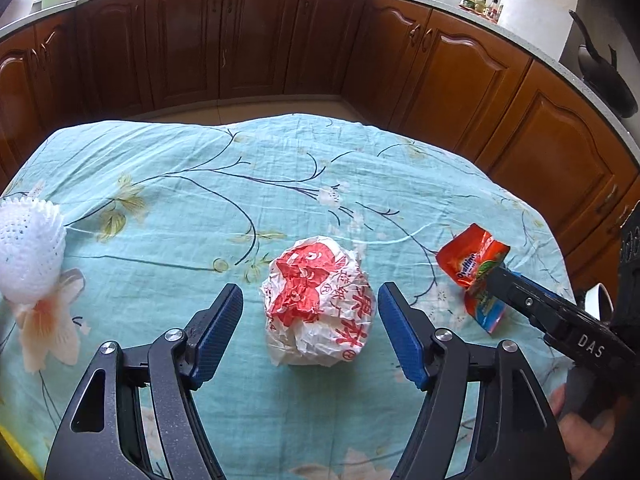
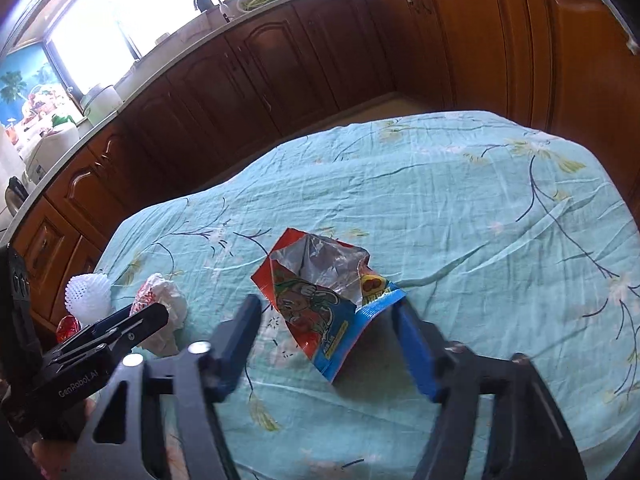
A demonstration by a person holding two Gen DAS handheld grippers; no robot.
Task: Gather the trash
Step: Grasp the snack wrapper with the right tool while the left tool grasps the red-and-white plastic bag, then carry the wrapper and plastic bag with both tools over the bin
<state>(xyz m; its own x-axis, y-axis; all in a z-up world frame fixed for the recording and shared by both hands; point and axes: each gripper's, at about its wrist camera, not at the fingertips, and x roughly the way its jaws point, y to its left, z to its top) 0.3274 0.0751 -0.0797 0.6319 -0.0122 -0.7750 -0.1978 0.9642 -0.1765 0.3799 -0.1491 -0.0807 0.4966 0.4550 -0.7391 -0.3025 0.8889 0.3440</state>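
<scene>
A crumpled white paper ball with red print [image 1: 318,300] lies on the teal floral tablecloth [image 1: 248,184]. My left gripper [image 1: 310,304] is open, one finger on each side of the ball, apart from it. An opened orange and blue Ovaltine wrapper [image 2: 320,300] lies between the open fingers of my right gripper [image 2: 326,320]; its right edge is close to the right finger [image 2: 412,344]. The wrapper [image 1: 476,268] and the right gripper [image 1: 500,280] also show at the right of the left wrist view. A white foam net [image 1: 28,252] lies at the table's left.
A small red wrapped item [image 2: 67,327] lies next to the foam net [image 2: 88,294]. The paper ball [image 2: 160,300] and the left gripper [image 2: 152,316] show at the left of the right wrist view. Brown kitchen cabinets [image 1: 256,40] curve behind the table.
</scene>
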